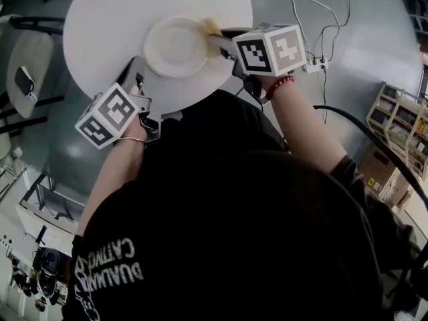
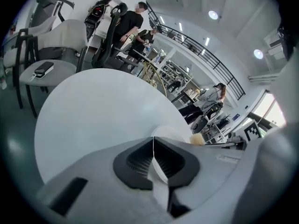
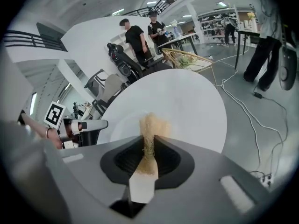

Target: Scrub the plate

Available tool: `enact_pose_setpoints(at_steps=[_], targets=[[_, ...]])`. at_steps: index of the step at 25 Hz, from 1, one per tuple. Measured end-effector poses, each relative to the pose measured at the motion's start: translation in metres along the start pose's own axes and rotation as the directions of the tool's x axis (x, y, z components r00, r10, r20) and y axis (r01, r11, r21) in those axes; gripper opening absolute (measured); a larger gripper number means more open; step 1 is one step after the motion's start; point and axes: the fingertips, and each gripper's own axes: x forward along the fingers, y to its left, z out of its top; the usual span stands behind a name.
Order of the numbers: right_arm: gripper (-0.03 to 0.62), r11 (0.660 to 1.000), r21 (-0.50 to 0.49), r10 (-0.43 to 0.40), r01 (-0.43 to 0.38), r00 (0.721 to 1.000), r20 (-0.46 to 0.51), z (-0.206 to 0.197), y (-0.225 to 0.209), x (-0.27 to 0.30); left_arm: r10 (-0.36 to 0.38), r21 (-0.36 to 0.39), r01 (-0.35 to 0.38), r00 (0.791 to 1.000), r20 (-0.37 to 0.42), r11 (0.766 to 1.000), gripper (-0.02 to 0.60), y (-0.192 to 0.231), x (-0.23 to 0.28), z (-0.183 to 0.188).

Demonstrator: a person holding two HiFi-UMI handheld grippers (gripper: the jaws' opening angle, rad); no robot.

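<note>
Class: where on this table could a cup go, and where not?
Free: table beyond the plate and to its left. Crowded: near edge, where the left gripper grips the plate and the right gripper holds a scrubber at its rim.

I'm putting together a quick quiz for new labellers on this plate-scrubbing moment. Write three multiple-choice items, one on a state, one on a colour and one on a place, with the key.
1. What state is the left hand-held gripper in?
A) wide open
B) shut on the rim of the plate
C) shut with nothing in it

2. What colour is the plate?
A) white
B) blue
C) black

3. Where is the tan scrubber?
A) lying loose in the plate's middle
B) clamped in the left hand-held gripper
C) at the plate's edge, in the right hand-held gripper

Key: 1 B, the left gripper view shows the thin rim clamped between its pads. 2 A, it is white like the round table under it. 3 C, the right gripper view shows the fibres pinched between its jaws, over the plate's edge.
</note>
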Motion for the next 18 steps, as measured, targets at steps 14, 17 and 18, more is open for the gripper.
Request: enact_pose_setpoints(at_steps=[14, 17, 18], targets=[[0.064, 0.993, 0.076, -0.116, 0.088, 0.816, 0.567, 0.046, 0.059, -0.052, -0.218, 0.249, 0.215, 0.976, -0.016, 0.944, 0.000, 0.013, -0.106, 0.045], [0.064, 0.994, 0.068, -0.107, 0.083, 0.796, 0.595, 0.053, 0.081, -0.064, -0.286, 0.334, 0.257, 0.958, 0.037, 0.907, 0.000, -0.001, -0.133, 0.072], [0.064, 0.994, 0.074, -0.106, 0.077, 0.790, 0.604, 0.054, 0.088, -0.070, -0.306, 0.357, 0.267, 0.950, 0.057, 0.895, 0.000, -0.006, -0.142, 0.080]])
